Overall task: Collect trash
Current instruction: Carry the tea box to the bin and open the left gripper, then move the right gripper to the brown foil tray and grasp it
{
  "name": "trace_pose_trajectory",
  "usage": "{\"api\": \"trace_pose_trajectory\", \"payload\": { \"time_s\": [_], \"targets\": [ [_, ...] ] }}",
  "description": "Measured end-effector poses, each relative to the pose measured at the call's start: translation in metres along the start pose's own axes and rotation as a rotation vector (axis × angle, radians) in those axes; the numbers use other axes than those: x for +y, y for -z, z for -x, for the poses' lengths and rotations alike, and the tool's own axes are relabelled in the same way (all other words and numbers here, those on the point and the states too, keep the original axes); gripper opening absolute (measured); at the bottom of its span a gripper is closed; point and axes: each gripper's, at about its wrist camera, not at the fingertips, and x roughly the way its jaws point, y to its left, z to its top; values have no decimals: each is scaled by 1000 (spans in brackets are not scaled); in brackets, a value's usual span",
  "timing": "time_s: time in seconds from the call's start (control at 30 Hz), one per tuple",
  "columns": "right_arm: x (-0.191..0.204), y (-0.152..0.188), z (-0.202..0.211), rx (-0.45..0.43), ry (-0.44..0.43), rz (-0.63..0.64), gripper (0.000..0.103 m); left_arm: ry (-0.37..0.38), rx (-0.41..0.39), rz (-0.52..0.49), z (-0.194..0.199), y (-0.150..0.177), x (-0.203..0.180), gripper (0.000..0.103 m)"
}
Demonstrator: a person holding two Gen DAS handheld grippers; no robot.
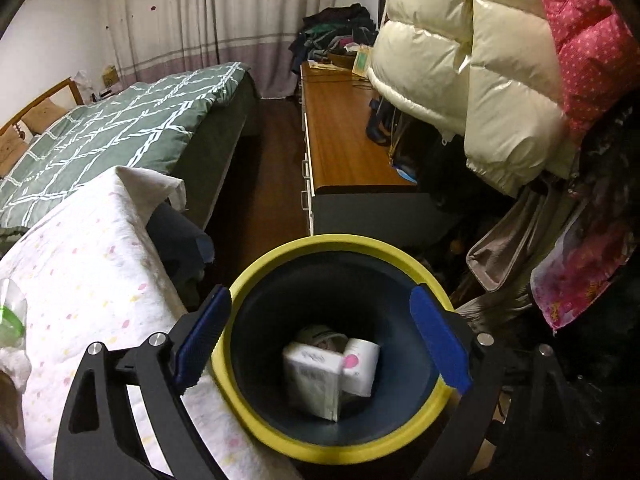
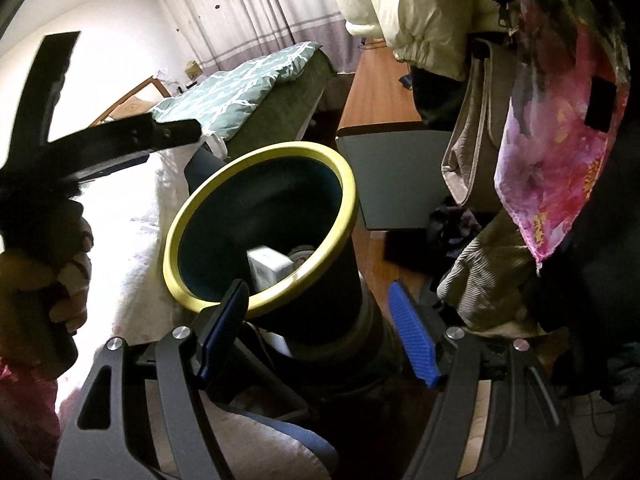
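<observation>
A dark bin with a yellow rim (image 1: 256, 276) stands on the floor beside the bed. Inside lie white tissue packs (image 1: 316, 380) and another white pack with a pink dot (image 1: 360, 364). My left gripper (image 1: 320, 340) is open and empty, straight above the bin's mouth. In the right wrist view the bin's yellow rim (image 2: 352, 196) is seen from the side, with a white pack (image 2: 268, 268) inside. My right gripper (image 2: 318, 332) is open and empty, low beside the bin's outer wall. The left gripper (image 2: 100, 144) shows at the upper left of that view.
A white dotted blanket (image 1: 88, 280) lies left of the bin, with a clear plastic item with green (image 1: 10, 316) on it. A green quilted bed (image 1: 120, 128), a wooden cabinet (image 1: 340, 140) and hanging coats (image 1: 480, 60) surround the narrow floor.
</observation>
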Motion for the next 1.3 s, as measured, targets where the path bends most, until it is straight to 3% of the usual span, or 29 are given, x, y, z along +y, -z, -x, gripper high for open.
{"api": "trace_pose_trajectory", "payload": {
  "time_s": [0.27, 0.5, 0.7, 0.87, 1.2, 1.3],
  "targets": [
    [23, 3, -5, 26, -15, 55, 70, -24, -66, 60, 75, 25, 32, 98],
    [75, 4, -12, 46, -72, 163, 71, -130, -120, 228, 164, 87, 103, 98],
    [147, 3, -19, 67, -171, 292, 71, -299, -155, 337, 236, 150, 164, 98],
    [212, 0, -23, 80, -272, 390, 71, -387, -161, 429, 276, 197, 204, 98],
    [356, 4, -46, 128, -427, 584, 71, -450, -179, 563, 317, 263, 259, 98],
    [389, 7, -60, 162, -458, 616, 62, -477, -189, 570, 324, 273, 266, 98]
  ]
}}
